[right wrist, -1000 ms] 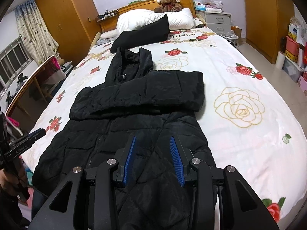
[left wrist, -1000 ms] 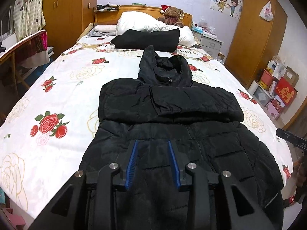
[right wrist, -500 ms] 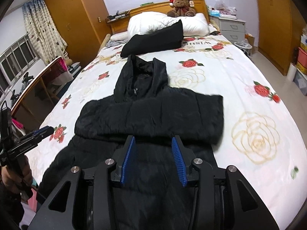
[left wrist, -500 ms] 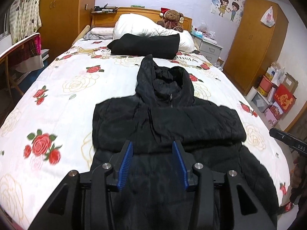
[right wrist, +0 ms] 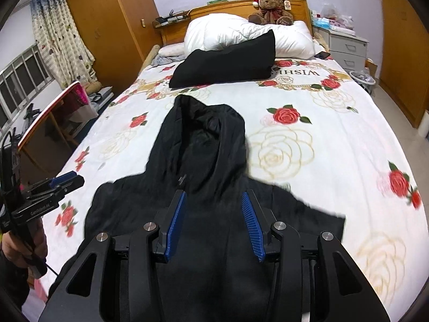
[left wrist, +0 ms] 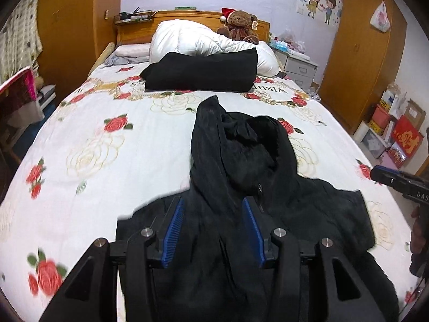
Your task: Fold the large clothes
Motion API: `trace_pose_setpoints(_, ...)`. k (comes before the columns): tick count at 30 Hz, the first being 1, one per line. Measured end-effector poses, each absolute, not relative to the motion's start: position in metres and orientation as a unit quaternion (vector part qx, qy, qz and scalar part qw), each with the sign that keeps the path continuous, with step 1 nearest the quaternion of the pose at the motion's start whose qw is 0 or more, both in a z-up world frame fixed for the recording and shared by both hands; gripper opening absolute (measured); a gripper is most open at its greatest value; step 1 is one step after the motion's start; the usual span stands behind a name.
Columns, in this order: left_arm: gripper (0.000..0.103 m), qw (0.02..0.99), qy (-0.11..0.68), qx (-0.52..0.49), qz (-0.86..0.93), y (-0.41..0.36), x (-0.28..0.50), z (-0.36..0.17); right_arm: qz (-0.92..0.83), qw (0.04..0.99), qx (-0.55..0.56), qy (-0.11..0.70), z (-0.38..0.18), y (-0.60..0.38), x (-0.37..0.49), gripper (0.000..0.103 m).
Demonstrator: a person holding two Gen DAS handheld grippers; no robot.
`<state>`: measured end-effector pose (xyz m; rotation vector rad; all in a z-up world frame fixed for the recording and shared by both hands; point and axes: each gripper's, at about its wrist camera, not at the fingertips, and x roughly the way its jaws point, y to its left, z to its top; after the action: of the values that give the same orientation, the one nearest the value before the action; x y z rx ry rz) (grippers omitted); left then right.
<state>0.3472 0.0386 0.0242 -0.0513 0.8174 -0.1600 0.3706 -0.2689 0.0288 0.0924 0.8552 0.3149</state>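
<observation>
Over black jacket (left wrist: 268,228) on bed (left wrist: 112,145), L hand-held gripper (left wrist: 213,230) & R hand-held gripper (right wrist: 214,225) — jaws just widened, empty

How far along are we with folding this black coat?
Done: the sleeves lie folded across the black coat. In hand: nothing; left tool and right tool are open and empty above it. Left: the hood lies flat, body unfolded.

Open bedspread on both sides
Bare bed (left wrist: 112,145) flanks the black jacket (left wrist: 241,161); a folded black garment (left wrist: 203,72) blocks the far end.
</observation>
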Motion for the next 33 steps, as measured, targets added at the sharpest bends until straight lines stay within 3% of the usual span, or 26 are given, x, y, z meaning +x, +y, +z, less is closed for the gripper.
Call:
trace_pose_setpoints(15, 0.048, 0.896, 0.435, -0.049, -0.072, 0.019, 0.524, -0.04, 0.152, 0.875, 0.048, 0.458, -0.039, -0.258, 0.528, 0.044)
trace_pose_setpoints(24, 0.048, 0.888, 0.451, -0.049, -0.07, 0.002, 0.575, -0.079, 0.142, 0.858, 0.071, 0.488, -0.076, -0.253, 0.586, 0.044)
trace_pose_setpoints(25, 0.037, 0.889, 0.45, -0.045, -0.073, -0.001, 0.577, -0.081, 0.144, 0.858, 0.071, 0.489, -0.077, -0.251, 0.589, 0.041)
trace_pose_setpoints(26, 0.019, 0.889, 0.45, -0.041, -0.076, -0.004, 0.579, -0.082, 0.144, 0.856, 0.065, 0.492, -0.078, -0.248, 0.591, 0.031)
trace_pose_setpoints(27, 0.012, 0.886, 0.456, -0.036, -0.076, -0.007, 0.58, -0.083, 0.147, 0.853, 0.058, 0.497, -0.079, -0.245, 0.591, 0.012)
trace_pose_setpoints(29, 0.007, 0.888, 0.451, -0.034, -0.077, -0.009, 0.576, -0.082, 0.15, 0.855, 0.049, 0.494, -0.075, -0.241, 0.587, 0.008)
trace_pose_setpoints(33, 0.005, 0.902, 0.421, -0.031, -0.086, -0.006, 0.55, -0.057, 0.157, 0.866, 0.051, 0.472, -0.053, -0.244, 0.57, 0.006)
